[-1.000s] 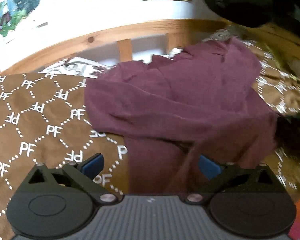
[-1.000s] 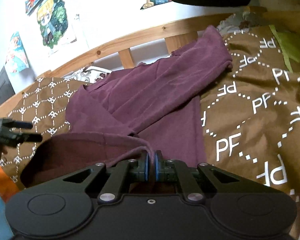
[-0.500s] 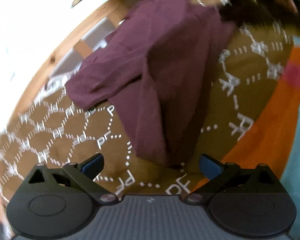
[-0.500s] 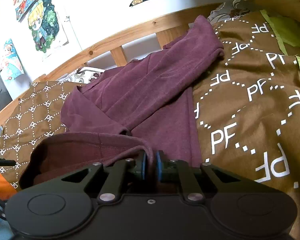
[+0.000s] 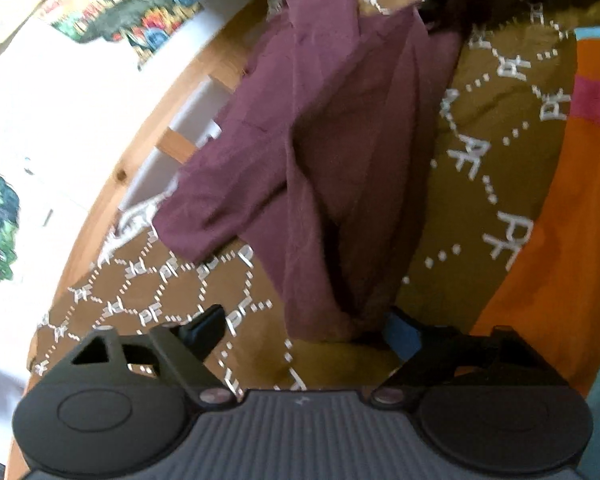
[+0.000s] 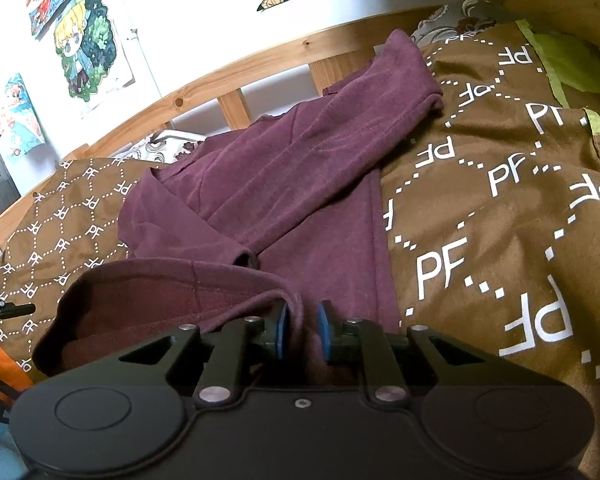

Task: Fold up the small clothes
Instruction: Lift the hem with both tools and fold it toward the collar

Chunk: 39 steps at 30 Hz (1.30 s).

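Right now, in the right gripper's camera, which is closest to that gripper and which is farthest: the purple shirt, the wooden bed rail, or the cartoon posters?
1. Purple shirt: its hem lies between the right gripper jaws.
2. Wooden bed rail: behind the shirt, at the bed's far edge.
3. Cartoon posters: on the wall beyond the rail, upper left.

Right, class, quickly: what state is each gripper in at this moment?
Left gripper: open, jaws just been closing around the maroon garment's corner.
Right gripper: jaws just been opening, garment hem between them, no longer pinched.

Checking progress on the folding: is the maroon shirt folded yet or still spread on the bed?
Partly folded. The maroon shirt lies on the brown blanket with one sleeve laid across the body, its near hem loosely bunched.
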Each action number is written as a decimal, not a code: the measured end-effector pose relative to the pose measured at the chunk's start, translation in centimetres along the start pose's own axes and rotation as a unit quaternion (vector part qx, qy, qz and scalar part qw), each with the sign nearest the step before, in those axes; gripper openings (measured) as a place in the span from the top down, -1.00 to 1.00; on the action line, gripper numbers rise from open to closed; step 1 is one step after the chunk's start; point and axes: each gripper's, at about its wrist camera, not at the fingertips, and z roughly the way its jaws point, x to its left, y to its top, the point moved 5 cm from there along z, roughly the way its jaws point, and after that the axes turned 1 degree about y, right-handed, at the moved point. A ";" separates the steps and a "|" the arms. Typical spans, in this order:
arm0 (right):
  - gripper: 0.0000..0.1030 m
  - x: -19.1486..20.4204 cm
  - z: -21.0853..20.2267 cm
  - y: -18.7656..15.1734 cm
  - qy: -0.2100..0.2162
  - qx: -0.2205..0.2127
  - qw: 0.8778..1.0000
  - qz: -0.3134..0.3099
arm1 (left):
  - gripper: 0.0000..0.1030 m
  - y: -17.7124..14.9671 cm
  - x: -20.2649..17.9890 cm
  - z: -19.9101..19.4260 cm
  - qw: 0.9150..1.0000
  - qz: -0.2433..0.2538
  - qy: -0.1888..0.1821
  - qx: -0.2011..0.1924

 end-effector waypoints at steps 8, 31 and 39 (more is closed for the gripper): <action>0.59 -0.1 -0.2 0.0 0.002 -0.002 1.000 0.002 | 0.43 0.7 3.8 -0.9 0.995 -0.095 0.010 -0.034; 0.59 0.1 -0.3 0.0 0.000 -0.012 1.000 -0.003 | -0.41 -3.4 3.3 0.0 0.994 -0.094 -0.054 0.031; 0.51 0.1 -0.4 -0.2 -0.006 -0.010 1.000 -0.005 | -0.35 -1.3 2.8 0.9 0.995 -0.092 -0.041 -0.012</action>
